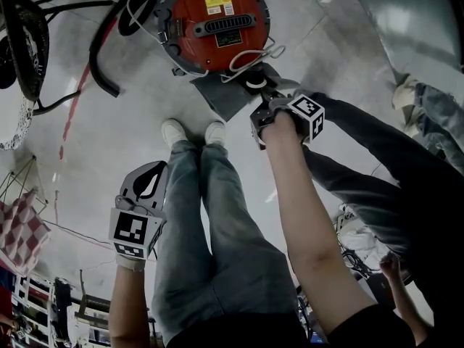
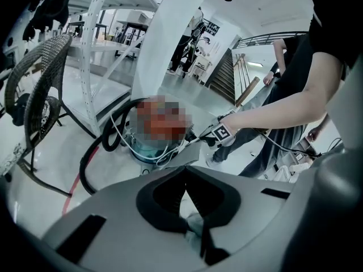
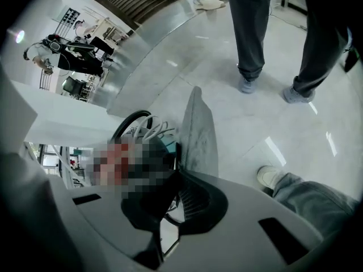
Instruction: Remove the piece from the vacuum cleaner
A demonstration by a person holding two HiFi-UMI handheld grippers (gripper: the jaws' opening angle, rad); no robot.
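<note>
Vacuum cleaner [image 1: 217, 20]: glossy red plastic top with printed paper-like labels, fitted with a dull black hose [image 1: 94, 60] of rubbery look. Grey piece [image 1: 228, 96]: flat, matt, dusty-looking sheet, material not clear, lying over a floor [image 1: 109, 151] that is pale, smooth and polished to a sheen. Left gripper [image 2: 184, 171]: matt grey plastic shell with matt black pads; chair [image 2: 39, 89]: dark woven wicker; trousers [image 1: 217, 230]: blue-grey denim cloth.
</note>
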